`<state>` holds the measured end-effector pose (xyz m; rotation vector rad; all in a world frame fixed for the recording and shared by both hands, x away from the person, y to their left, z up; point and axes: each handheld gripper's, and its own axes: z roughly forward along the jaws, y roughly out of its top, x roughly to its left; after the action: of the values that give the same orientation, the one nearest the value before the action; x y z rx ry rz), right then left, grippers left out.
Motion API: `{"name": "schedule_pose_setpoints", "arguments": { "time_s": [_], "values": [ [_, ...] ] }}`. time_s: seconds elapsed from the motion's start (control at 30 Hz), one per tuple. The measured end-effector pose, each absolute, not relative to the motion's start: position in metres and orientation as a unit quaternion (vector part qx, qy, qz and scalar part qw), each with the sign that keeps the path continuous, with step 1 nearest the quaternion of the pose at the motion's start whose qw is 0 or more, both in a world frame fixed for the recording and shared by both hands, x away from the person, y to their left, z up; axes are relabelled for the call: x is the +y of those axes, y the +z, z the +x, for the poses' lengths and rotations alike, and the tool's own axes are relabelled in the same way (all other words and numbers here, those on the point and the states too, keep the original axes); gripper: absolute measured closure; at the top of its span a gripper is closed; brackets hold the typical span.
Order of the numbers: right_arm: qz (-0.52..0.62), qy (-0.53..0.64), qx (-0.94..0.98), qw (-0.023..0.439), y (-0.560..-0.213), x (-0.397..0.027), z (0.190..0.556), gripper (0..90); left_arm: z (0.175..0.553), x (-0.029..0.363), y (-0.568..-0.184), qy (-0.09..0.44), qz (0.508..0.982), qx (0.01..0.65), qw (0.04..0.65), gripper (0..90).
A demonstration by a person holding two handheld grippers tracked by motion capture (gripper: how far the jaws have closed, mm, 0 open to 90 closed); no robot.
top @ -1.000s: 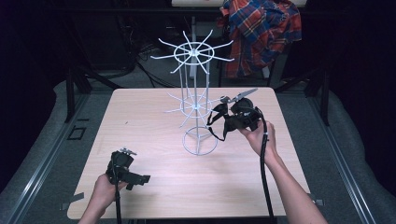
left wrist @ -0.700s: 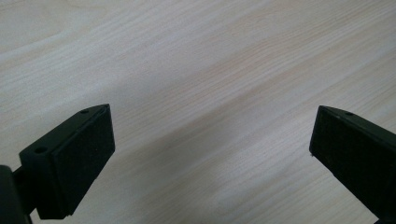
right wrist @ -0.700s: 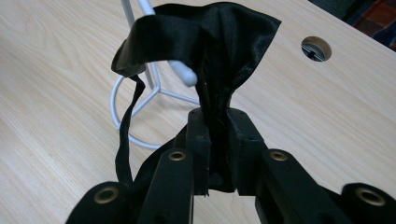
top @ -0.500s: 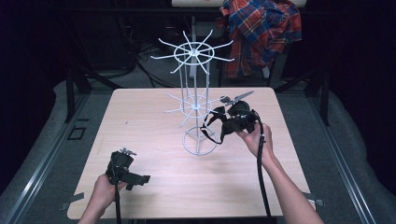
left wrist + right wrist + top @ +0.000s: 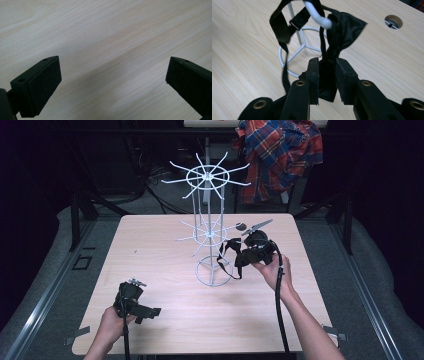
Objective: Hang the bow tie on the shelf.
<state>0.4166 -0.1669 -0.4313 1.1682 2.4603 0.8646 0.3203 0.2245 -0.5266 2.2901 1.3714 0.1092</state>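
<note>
Two hand-held grippers: the right hand-held gripper [image 5: 325,75] has just been easing its jaws apart, black strap [image 5: 329,47] between them, looped on a white rack [image 5: 210,232] hook, seemingly to hang. Left hand-held gripper [image 5: 112,82] waits wide open over the bench [image 5: 112,30].

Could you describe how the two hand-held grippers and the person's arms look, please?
Both the left gripper and the right gripper are black, bulky bodies with a black cable trailing back along each forearm. Each has two flat black jaws with rectangular pads; brass-coloured rivets mark the right one's linkage. A small grey metal piece sits on each gripper's top. The forearms are bare, with no sleeves visible.
</note>
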Motion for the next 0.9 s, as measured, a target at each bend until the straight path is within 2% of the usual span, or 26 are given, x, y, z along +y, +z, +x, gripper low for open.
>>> {"name": "schedule_pose_setpoints", "arguments": {
  "time_s": [0.63, 0.77, 0.9],
  "values": [
    [0.409, 0.293, 0.855, 0.126, -0.4380, -0.1691, 0.4134, 70.3, 0.3204, 0.2240, -0.5270, 0.039, 0.833, 0.500, 0.233, 0.1],
    [0.408, 0.297, 0.854, 0.124, -0.4374, -0.1697, 0.4114, 64.4, 0.3204, 0.2241, -0.5270, 0.040, 0.833, 0.500, 0.233, 0.2],
    [0.410, 0.299, 0.853, 0.124, -0.4330, -0.1729, 0.4078, 52.1, 0.3203, 0.2238, -0.5271, 0.039, 0.833, 0.500, 0.233, 0.2]
  ]
}}
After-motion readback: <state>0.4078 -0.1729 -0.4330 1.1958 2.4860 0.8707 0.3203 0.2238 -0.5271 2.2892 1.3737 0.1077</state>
